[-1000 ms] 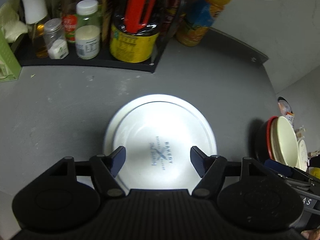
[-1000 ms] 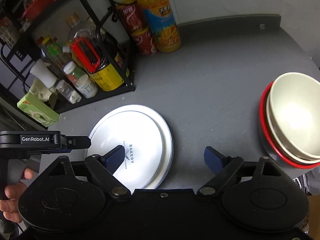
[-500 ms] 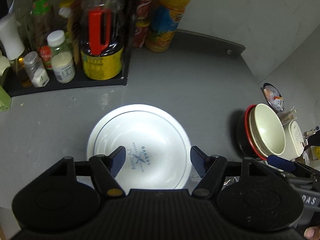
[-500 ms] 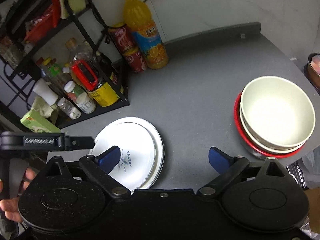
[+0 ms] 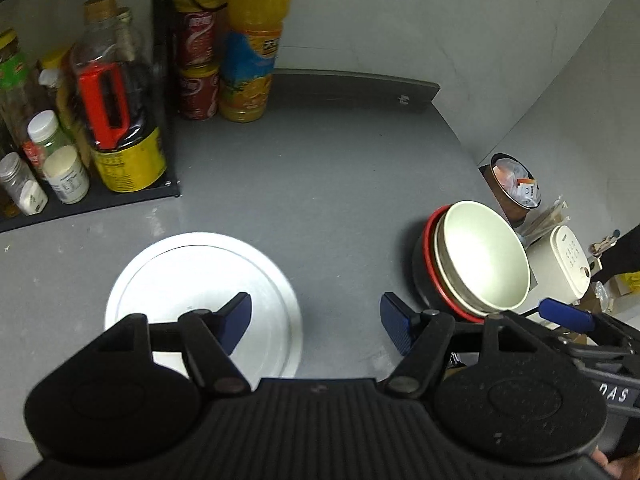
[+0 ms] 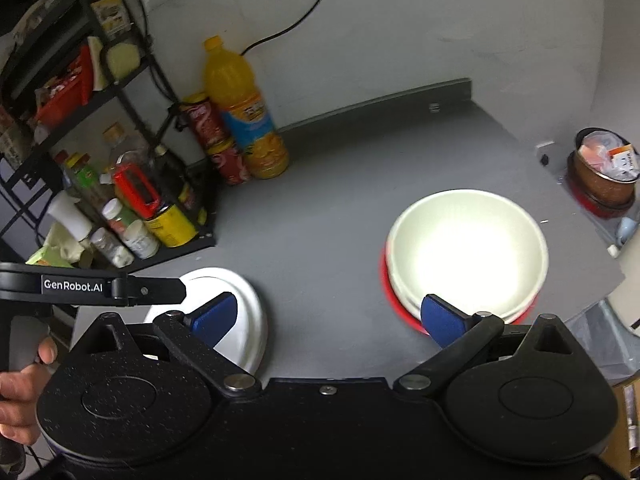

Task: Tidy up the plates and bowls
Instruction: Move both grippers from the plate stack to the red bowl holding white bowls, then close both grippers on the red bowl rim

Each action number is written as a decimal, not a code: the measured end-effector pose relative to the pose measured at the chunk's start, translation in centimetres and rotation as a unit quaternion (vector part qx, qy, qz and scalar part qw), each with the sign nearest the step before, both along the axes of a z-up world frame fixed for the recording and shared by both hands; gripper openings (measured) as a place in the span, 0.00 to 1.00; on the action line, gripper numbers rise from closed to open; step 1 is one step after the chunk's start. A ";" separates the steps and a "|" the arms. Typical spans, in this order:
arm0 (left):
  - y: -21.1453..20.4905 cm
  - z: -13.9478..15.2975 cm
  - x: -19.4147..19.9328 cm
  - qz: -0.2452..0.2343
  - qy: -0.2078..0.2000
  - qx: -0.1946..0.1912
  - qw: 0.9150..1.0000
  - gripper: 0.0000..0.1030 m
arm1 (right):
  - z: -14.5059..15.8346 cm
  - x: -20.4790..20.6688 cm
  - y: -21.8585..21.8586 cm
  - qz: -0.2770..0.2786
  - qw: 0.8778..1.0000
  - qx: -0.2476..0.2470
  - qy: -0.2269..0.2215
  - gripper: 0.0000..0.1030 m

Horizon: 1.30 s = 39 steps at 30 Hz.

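Grippers held wide, empty: left gripper [image 5: 316, 318], right gripper [image 6: 326, 312]. Plates [image 5: 192, 276] at 9 o'clock, bowl stack [image 6: 466, 252] at 3.

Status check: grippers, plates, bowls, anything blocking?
Left gripper open, empty. Right gripper open, empty. Plates stacked flat on counter; bowls nested at the right. Nothing between them.

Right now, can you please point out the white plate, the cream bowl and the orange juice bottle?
white plate [image 5: 192, 276], left wrist view, on its flat centre.
cream bowl [image 6: 468, 248], right wrist view, on its inside bottom.
orange juice bottle [image 5: 250, 60], left wrist view, on its label.
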<state>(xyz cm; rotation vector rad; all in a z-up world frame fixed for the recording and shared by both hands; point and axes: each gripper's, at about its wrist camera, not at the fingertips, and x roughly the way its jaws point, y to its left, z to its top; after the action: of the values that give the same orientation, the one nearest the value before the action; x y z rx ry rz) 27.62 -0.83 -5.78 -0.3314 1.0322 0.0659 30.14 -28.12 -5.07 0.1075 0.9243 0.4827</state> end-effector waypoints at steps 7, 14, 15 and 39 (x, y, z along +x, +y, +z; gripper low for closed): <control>-3.7 -0.8 2.0 -0.013 0.012 -0.012 1.000 0.67 | -0.2 1.0 -4.1 -0.019 1.000 0.004 0.000 0.96; -7.3 -1.5 4.2 -0.034 0.020 -0.011 0.999 0.67 | -0.9 2.1 -7.8 -0.041 0.999 0.004 0.005 0.96; -7.7 -1.6 4.4 -0.034 0.021 -0.013 0.999 0.67 | -1.0 2.2 -8.3 -0.043 0.999 0.006 0.005 0.96; -11.2 -10.2 11.5 0.034 0.086 -0.084 0.992 0.64 | -9.5 10.4 -13.5 -0.092 0.987 0.034 0.126 0.70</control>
<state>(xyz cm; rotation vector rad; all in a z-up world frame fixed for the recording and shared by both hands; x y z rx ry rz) 39.17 -12.02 -15.95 -0.5210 1.2003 0.0708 40.56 -41.62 -14.56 0.3190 1.1327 0.3325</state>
